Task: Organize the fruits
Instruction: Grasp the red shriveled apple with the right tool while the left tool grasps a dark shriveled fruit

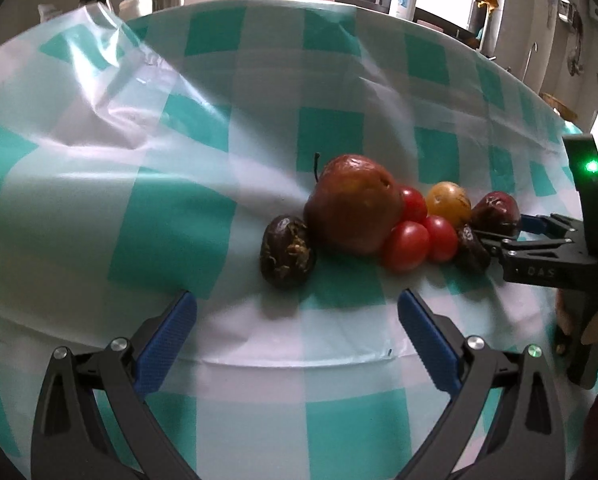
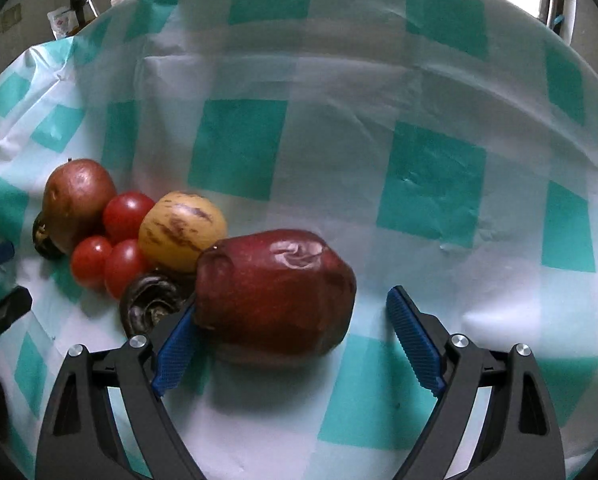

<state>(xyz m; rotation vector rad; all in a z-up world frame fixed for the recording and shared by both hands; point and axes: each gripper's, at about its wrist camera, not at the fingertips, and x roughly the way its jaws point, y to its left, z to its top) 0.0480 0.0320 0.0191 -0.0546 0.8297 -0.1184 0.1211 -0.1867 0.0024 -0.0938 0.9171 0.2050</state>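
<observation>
On a teal-and-white checked tablecloth point(image 2: 239, 148) the fruits lie bunched in one cluster. In the right wrist view, the right gripper point(image 2: 295, 344) has its jaws spread wide around a dark red apple point(image 2: 275, 292): the left blue pad touches or nearly touches the apple's side, while the right pad stands apart from it at about 3 o'clock. At the apple's 10 o'clock sits a yellow striped fruit point(image 2: 181, 236), touching it; a dark shrivelled fruit point(image 2: 151, 304) lies at its 9 o'clock, against the left finger. Beyond them are three red tomatoes point(image 2: 111, 248) and a brownish pear point(image 2: 77, 196).

In the left wrist view, the left gripper point(image 1: 297, 340) is spread open and holds nothing, hovering short of the cluster, with a second dark wrinkled fruit point(image 1: 286, 258) at 12 o'clock of its jaws.

The risk is the off-centre approach: closing now would probably shove the apple sideways, or the left finger could nudge the shrivelled fruit and scatter the tomatoes, which roll easily.
</observation>
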